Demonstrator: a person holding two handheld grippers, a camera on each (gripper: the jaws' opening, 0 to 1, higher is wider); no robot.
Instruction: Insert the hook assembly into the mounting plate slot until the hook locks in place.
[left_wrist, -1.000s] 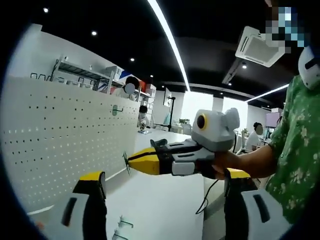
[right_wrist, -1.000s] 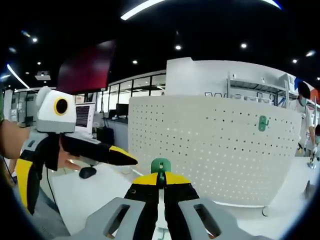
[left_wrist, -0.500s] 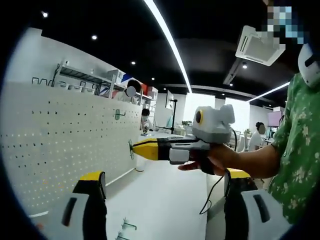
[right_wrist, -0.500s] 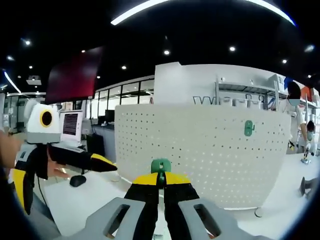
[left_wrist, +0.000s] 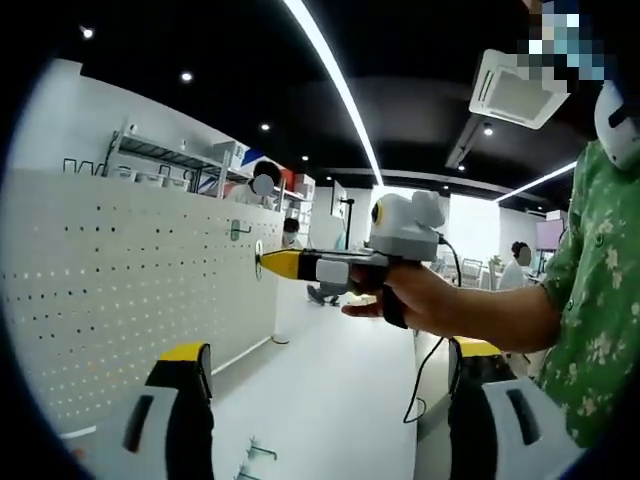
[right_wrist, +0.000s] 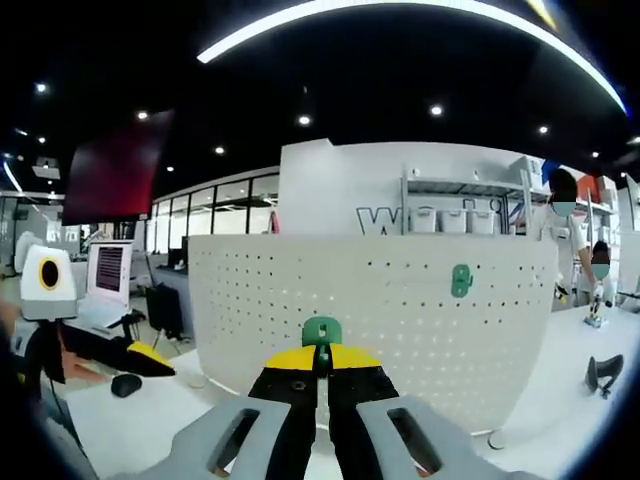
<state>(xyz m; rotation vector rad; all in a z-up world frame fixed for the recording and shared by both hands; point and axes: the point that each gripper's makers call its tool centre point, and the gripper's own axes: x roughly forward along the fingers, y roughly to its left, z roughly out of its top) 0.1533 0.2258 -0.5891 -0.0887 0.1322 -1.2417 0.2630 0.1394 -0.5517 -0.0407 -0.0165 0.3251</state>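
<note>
Right gripper view: right gripper (right_wrist: 322, 372), jaws closed on small, light, rigid green hook (right_wrist: 322, 331) near pegboard (right_wrist: 380, 320); left gripper (left_wrist: 320, 400) jaws wide apart.

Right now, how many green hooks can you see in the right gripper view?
2. One green hook is pinched at the tip of the right claw. The other hook is already mounted on the pegboard, up and right of the first. Others may be hidden.

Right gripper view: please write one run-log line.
right hand-held gripper: shut on small green plastic hook | white perforated pegboard: ahead | hook: not inserted
</note>
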